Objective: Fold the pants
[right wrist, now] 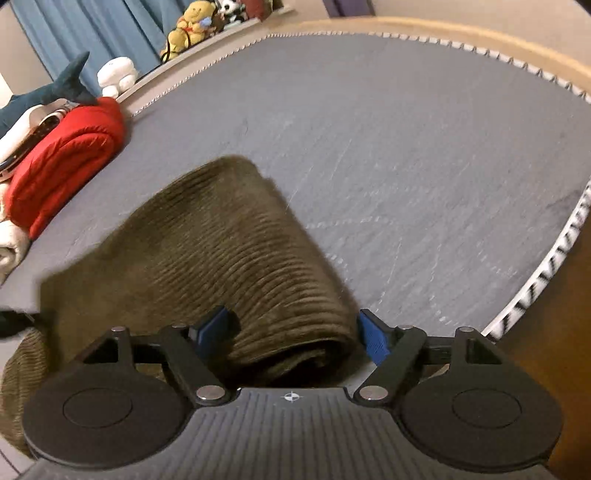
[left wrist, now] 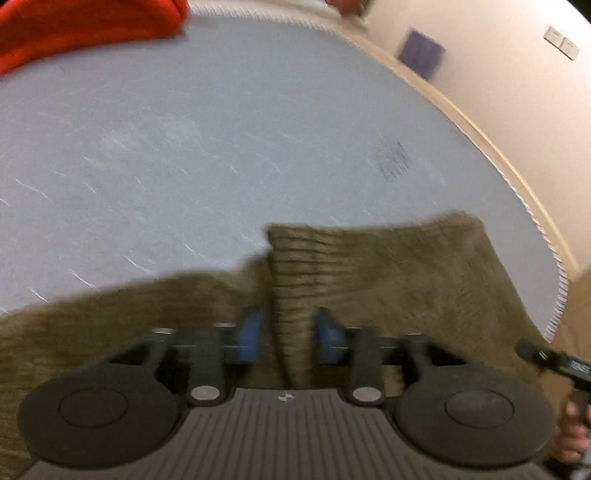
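Olive-brown corduroy pants (left wrist: pixel 388 277) lie folded on a grey mattress (left wrist: pixel 221 129), close to its near right edge. My left gripper (left wrist: pixel 290 336) is open, its blue pads standing either side of a raised ridge of the fabric without pressing it. In the right wrist view the pants (right wrist: pixel 229 240) form a thick folded roll. My right gripper (right wrist: pixel 293 332) is open wide around the roll's near end, and its pads (right wrist: pixel 373 339) stand just clear of the cloth. The right tool's black body (left wrist: pixel 554 363) and a hand (left wrist: pixel 576 424) show at the left view's right edge.
A folded red garment (right wrist: pixel 62 158) lies at the mattress's far left, also seen as red cloth (left wrist: pixel 74 26). Plush toys (right wrist: pixel 188 26) and a shark plush (right wrist: pixel 66 85) line a ledge by blue curtains. A wooden bed frame (left wrist: pixel 480 133) and a wall border the right side.
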Tool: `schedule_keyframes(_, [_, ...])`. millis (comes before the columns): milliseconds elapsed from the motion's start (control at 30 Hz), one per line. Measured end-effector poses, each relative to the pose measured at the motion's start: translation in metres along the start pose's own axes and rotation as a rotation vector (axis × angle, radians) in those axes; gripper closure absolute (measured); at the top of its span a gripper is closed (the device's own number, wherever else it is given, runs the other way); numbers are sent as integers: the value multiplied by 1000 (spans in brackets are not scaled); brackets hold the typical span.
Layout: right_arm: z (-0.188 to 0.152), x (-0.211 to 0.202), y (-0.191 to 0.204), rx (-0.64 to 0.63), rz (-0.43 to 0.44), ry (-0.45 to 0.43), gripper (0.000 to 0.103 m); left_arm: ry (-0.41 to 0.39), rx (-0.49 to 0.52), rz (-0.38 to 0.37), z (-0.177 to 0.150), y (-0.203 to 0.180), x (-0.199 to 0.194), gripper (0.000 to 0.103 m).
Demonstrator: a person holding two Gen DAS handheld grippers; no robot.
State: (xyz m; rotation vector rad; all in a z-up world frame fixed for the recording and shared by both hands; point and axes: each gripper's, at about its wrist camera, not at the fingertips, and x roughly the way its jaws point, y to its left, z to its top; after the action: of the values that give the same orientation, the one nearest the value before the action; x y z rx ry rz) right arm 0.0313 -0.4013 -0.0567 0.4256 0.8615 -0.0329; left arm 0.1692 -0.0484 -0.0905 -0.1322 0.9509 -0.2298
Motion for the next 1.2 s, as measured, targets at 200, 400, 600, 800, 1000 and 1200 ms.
schedule_keyframes(200, [5, 2, -2, 65, 25, 22, 38, -277, 170, -52, -3, -33, -48, 60])
schedule_keyframes(400, [-4, -9, 16, 17, 1, -32, 61, 48, 215, -5, -13, -26, 18, 87])
schedule_keyframes(600, [-16, -49, 74, -245, -34, -234, 69, -92, 130, -117, 2, -31, -29, 44])
schedule_keyframes(800, [-70, -85, 160, -726, 19, -461, 70, -169, -10, -468, 9, -36, -64, 14])
schedule_keyframes(1000, [-134, -88, 209, -1108, 85, -533, 70, -114, 1, -579, 9, -50, -60, 12])
schedule_keyframes(1200, [-170, -81, 230, -1309, 104, -523, 70, -102, 92, -460, 9, -56, -53, 15])
